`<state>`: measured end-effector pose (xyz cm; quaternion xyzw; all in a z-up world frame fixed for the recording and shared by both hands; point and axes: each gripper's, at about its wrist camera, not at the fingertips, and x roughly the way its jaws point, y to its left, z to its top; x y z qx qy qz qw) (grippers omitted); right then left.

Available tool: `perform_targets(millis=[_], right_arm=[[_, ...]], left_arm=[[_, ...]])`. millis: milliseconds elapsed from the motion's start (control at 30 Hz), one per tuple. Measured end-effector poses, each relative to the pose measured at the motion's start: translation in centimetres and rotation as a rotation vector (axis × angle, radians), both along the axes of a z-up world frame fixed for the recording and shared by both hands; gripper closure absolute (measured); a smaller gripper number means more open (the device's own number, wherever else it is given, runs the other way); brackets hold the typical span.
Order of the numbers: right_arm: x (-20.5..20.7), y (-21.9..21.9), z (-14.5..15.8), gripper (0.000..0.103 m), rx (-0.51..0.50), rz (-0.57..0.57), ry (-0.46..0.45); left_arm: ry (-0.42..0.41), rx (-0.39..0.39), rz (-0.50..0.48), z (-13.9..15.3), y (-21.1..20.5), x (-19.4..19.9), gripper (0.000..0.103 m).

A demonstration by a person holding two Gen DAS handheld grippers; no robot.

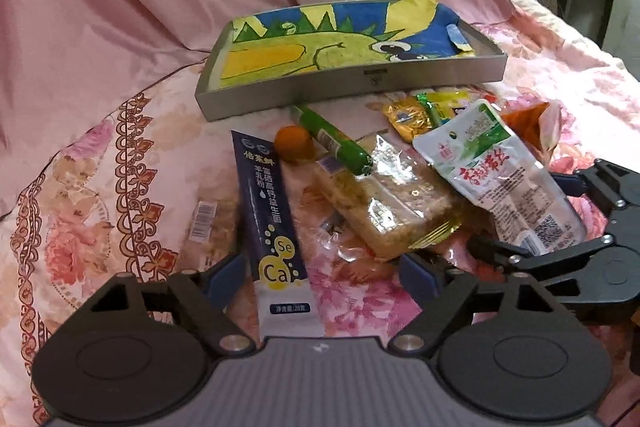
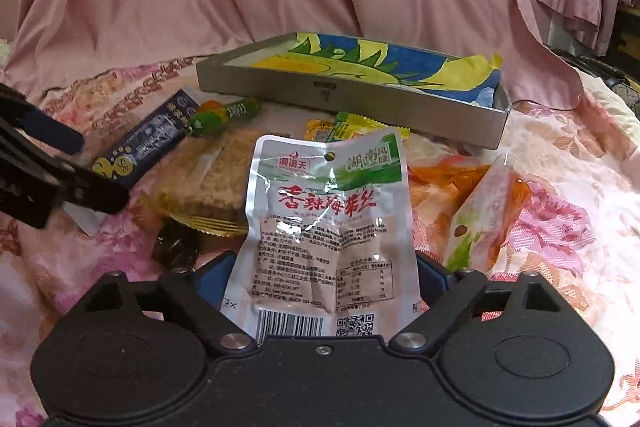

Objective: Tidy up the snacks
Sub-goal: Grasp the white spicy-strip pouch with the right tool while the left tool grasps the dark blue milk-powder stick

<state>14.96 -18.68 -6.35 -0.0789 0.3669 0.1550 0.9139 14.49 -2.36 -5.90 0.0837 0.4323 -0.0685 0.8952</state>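
Right now my left claw [image 1: 320,277] gapes around one navy powder sachet [image 1: 272,227]; my right claw [image 2: 326,277] straddles one silvery seaweed pouch [image 2: 328,227], grip uncertain; one grey tray [image 1: 352,87] beyond.

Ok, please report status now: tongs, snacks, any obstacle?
Left tongs open. Right tongs astride white pouch, grip unclear. Tray ahead, path clear.

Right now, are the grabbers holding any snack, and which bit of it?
The right gripper grips the white seaweed snack packet at its lower barcode end. The left gripper holds nothing; its fingers straddle the navy powder sachet.
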Motion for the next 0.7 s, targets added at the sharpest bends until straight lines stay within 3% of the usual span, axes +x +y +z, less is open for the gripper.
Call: perform_targets(millis=[133,367,400,533,700], right_arm=[[0.0,-0.4,0.3,0.015,0.037,-0.003,-0.003],[0.0,-0.8,0.5,0.018,0.081,-0.008,-0.019],[0.1,-0.9,0.5,0.018,0.089,-0.007,-0.021],[0.2,-1.4,0.3,0.018,0.109,0.0,-0.035],[0.2,-1.5,0.3,0.018,0.125,-0.007,-0.037]], left_arm=[[0.022,0.037,0.02,-0.6,0.2,0.9,0.021],[0.033,0.017,0.041,-0.9,1.3,2.4,0.031],[0.037,0.017,0.029,-0.9,1.1,2.6,0.04],[0.092,0.058,0.04,-1.9,0.7,4.0,0.049],[0.114,0.052,0.068,-2.0,1.3,5.1,0.047]])
